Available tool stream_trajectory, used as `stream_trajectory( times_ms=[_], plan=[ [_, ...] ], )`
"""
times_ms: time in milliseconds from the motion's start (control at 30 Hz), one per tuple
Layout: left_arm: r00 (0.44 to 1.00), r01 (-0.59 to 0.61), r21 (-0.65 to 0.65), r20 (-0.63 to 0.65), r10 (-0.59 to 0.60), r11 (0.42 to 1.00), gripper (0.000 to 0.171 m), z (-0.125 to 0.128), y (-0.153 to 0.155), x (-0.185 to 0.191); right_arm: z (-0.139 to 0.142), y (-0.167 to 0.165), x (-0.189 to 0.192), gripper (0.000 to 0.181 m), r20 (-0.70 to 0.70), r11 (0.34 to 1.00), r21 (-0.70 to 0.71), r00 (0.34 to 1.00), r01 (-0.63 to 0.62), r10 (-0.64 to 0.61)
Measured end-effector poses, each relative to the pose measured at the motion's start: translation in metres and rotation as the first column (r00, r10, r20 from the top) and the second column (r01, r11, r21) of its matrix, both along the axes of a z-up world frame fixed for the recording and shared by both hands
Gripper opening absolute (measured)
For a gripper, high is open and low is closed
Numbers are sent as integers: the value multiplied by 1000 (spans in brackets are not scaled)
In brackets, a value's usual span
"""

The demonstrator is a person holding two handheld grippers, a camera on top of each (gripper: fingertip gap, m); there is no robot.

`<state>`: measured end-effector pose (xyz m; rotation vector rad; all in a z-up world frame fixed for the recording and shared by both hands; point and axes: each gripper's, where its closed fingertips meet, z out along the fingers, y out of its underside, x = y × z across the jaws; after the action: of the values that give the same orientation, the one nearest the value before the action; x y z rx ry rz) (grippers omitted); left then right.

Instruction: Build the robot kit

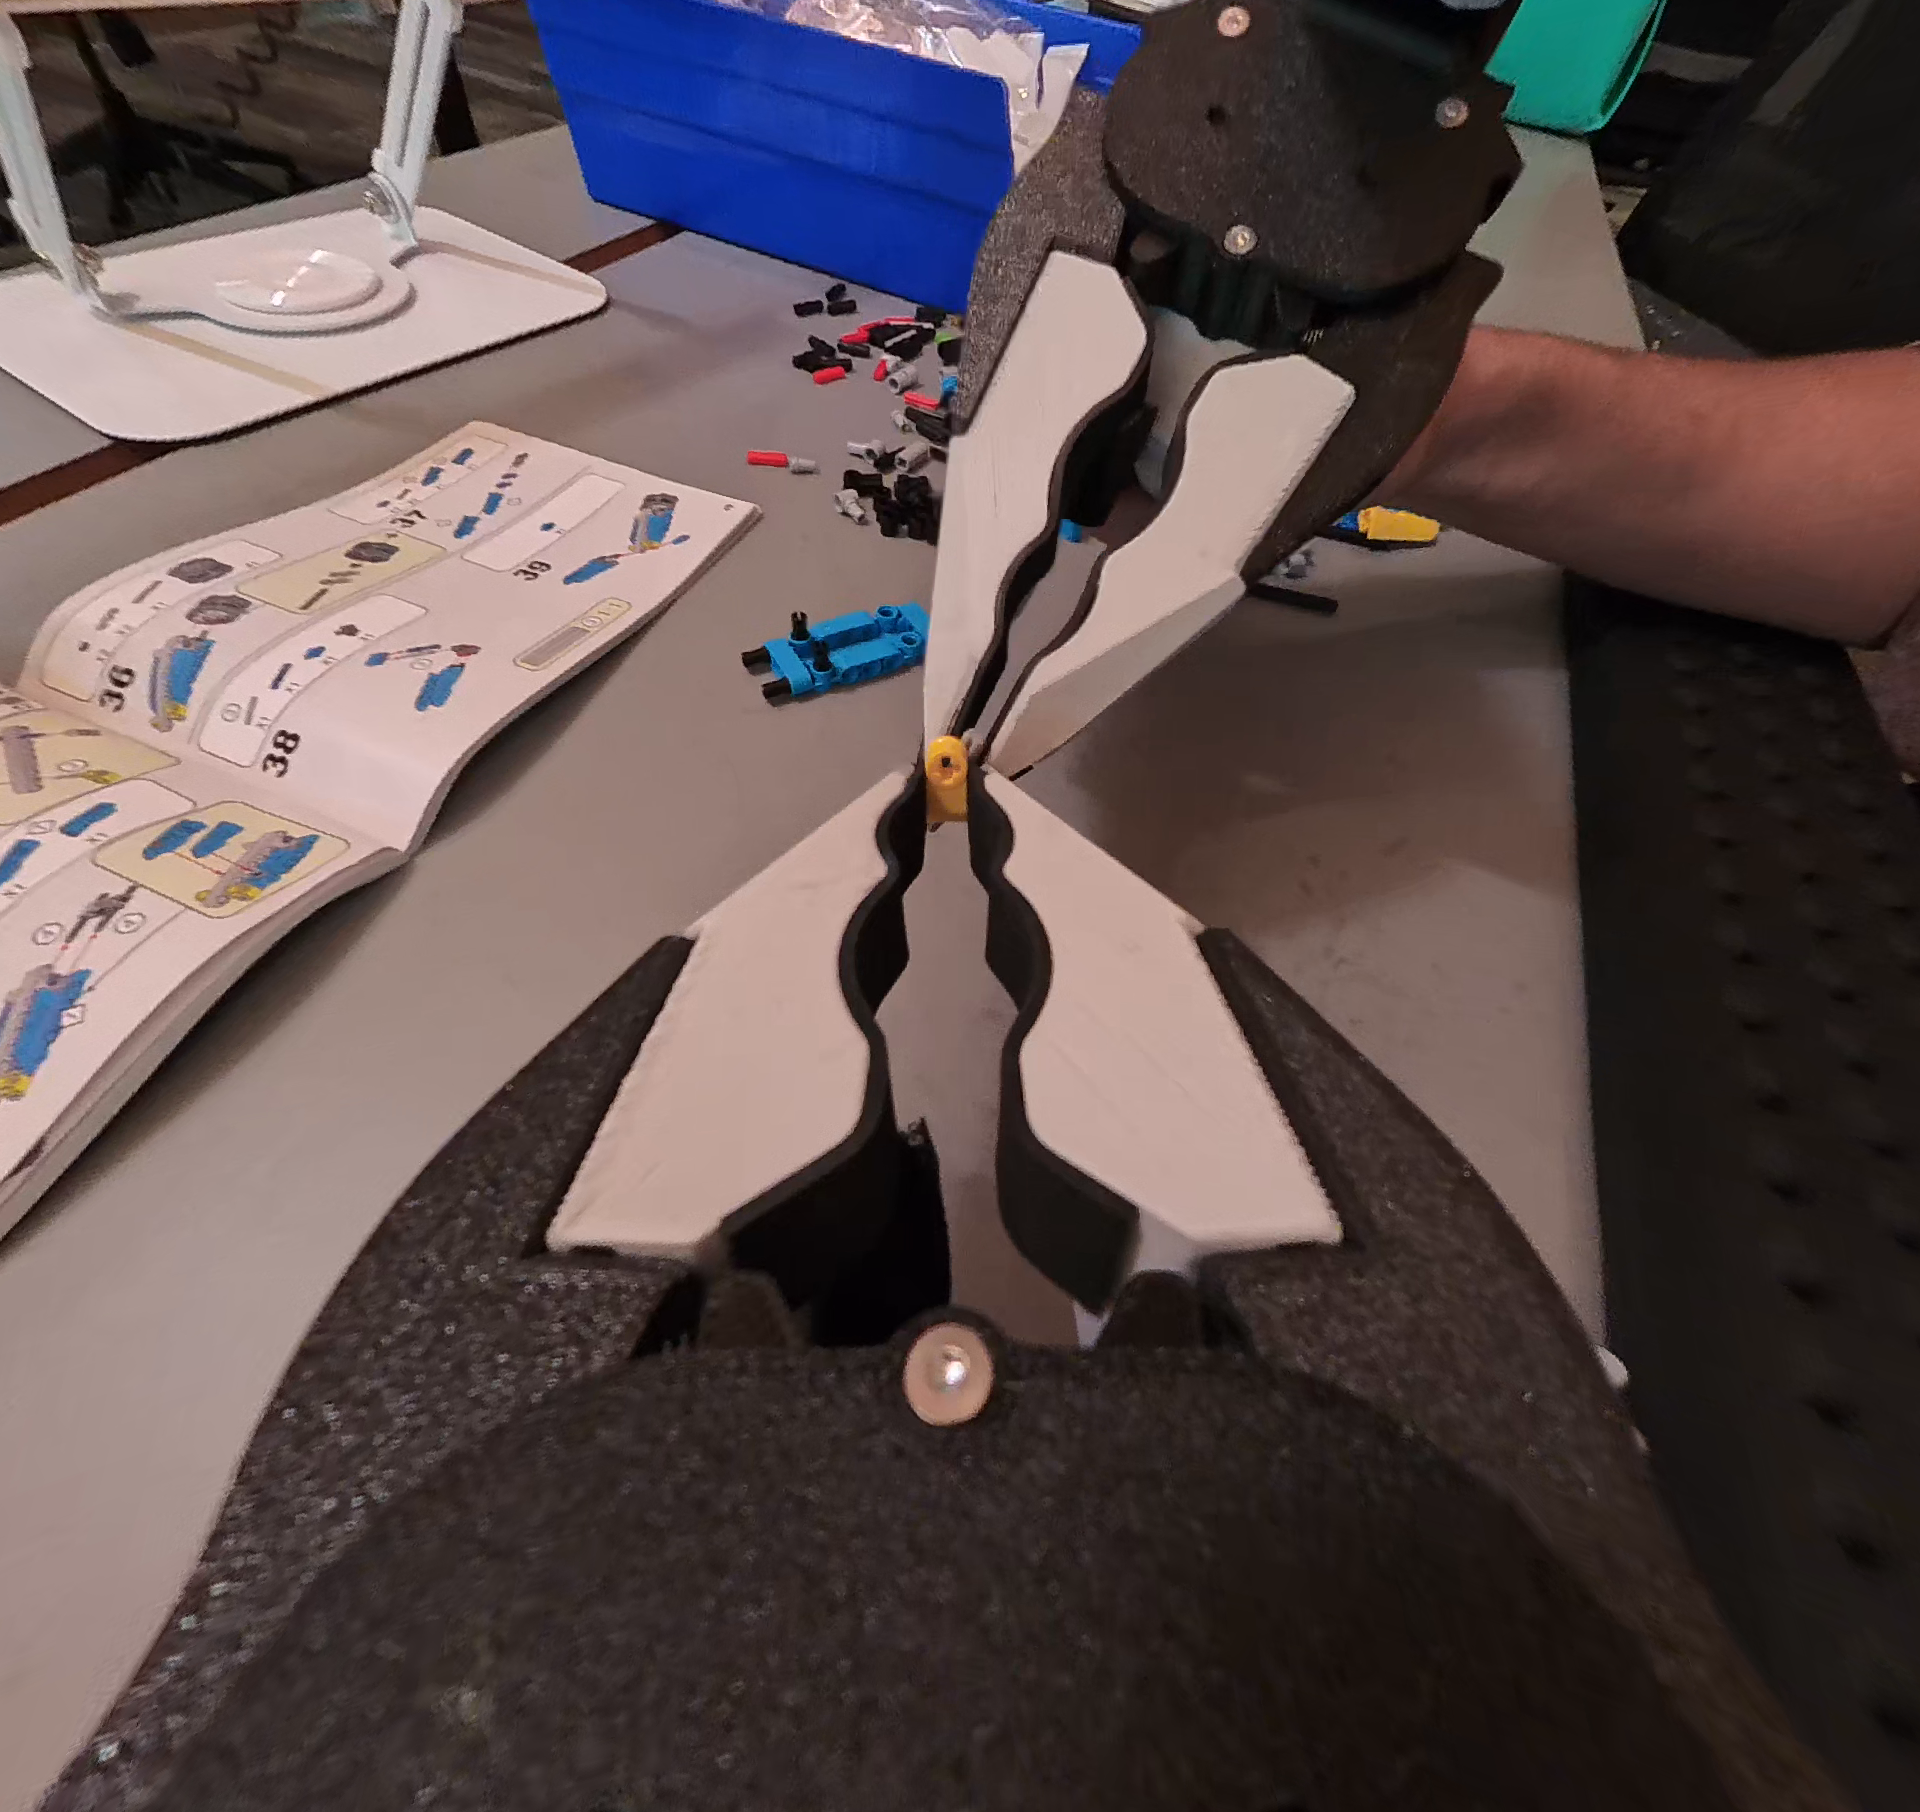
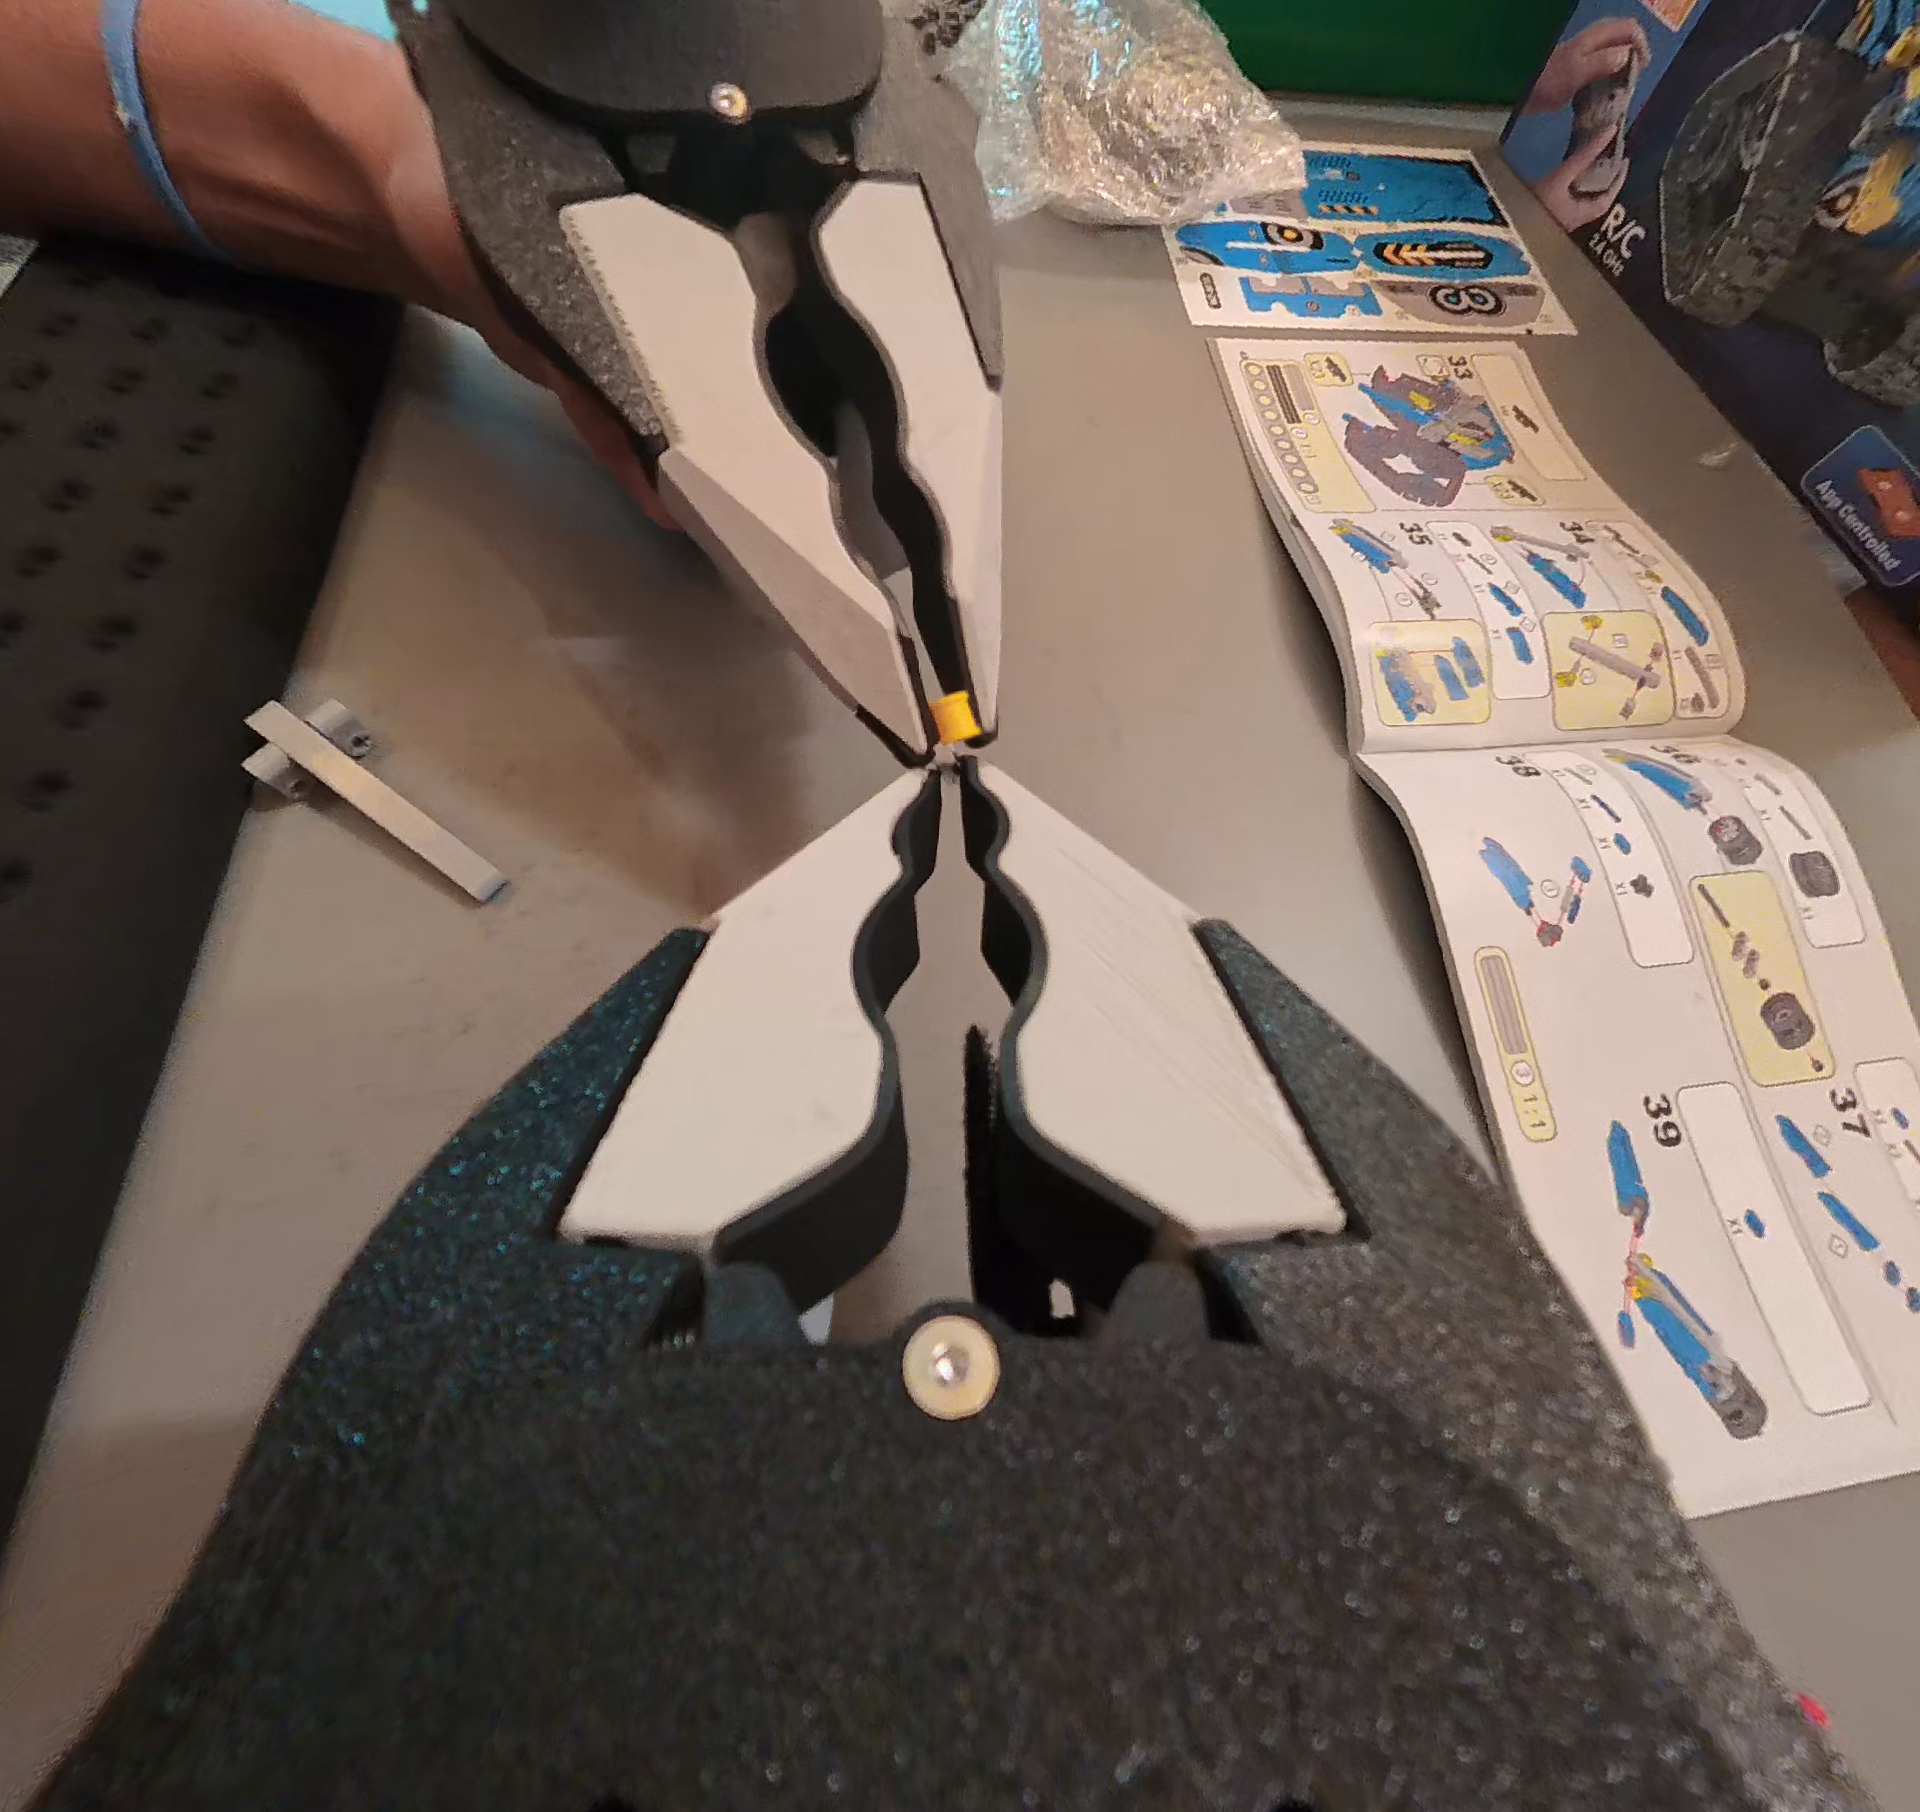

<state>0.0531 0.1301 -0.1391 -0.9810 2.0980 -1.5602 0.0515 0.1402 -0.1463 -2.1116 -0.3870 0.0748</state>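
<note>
Instruction booklet (image 1: 343,661) lies open at the left on the grey surface (image 1: 623,931). Left tool (image 1: 943,794) is closed on a small yellow connector piece (image 1: 945,783) held above the surface. Right tool (image 1: 982,739) meets it tip to tip, nearly closed; whether it grips anything is unclear.

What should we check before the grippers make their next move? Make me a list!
1. Left gripper pinches the yellow piece at its tips: ok.
2. Right gripper has its tips right at the yellow piece: ok.
3. Right gripper is pinching something tiny of its own: cannot tell.
4. Blue piece lies on the table, apart from both grippers: ok.
5. Instruction booklet lies open: ok.
</note>
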Motion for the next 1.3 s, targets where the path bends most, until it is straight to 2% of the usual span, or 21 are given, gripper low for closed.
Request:
stream_trajectory(
  times_ms=[167, 233, 367, 500, 567, 633, 700, 800, 900, 967, 1033, 1300],
  plan=[
    [996, 50, -94, -71, -56, 994, 7, 1, -3, -6, 3, -2, -5, 3, 141, 997, 44, 989, -61, 54],
    [994, 63, -82, -82, -70, 995, 7, -1, -5, -8, 1, -3, -7, 3, 180, 997, 31, 981, -73, 66],
    [995, 74, 61, -65, -70, 995, 7, -15, -8, -9, -12, -7, -9, 3, 236, 995, -38, 967, -92, 99],
    [997, 80, 242, -31, -75, 967, 7, -33, -12, -11, -29, -11, -10, 3, 337, 987, -113, 930, -118, 150],
    [997, 76, 288, -22, -73, 955, 7, -37, -12, -11, -33, -12, -9, 3, 384, 983, -131, 908, -127, 169],
    [998, 63, 305, 2, -67, 950, 7, -36, -11, -9, -34, -12, -8, 3, 362, 982, -143, 917, -124, 169],
    [998, 34, 247, 34, -44, 968, 7, -25, -8, -5, -26, -9, -5, 3, 305, 988, -105, 943, -109, 136],
    [999, 2, 67, 40, -5, 998, 7, 0, 1, 0, 1, -6, 0, 3, 158, 996, 13, 984, -86, 83],
    [1000, 9, -93, 20, -7, 996, 7, 17, 6, 0, 18, -8, 4, 3, 48, 993, 93, 997, -67, 63],
    [999, 26, -154, 30, -21, 988, 7, 25, 6, -2, 26, -9, 2, 3, -23, 990, 122, 997, -70, 73],
    [998, 50, -156, 55, -42, 987, 7, 29, 2, -5, 25, -9, 0, 3, -1, 990, 116, 997, -78, 79],
    [996, 72, 2, 50, -72, 997, 7, 10, -8, -9, 14, -7, -9, 3, 202, 992, 80, 976, -96, 78]
  ],
)
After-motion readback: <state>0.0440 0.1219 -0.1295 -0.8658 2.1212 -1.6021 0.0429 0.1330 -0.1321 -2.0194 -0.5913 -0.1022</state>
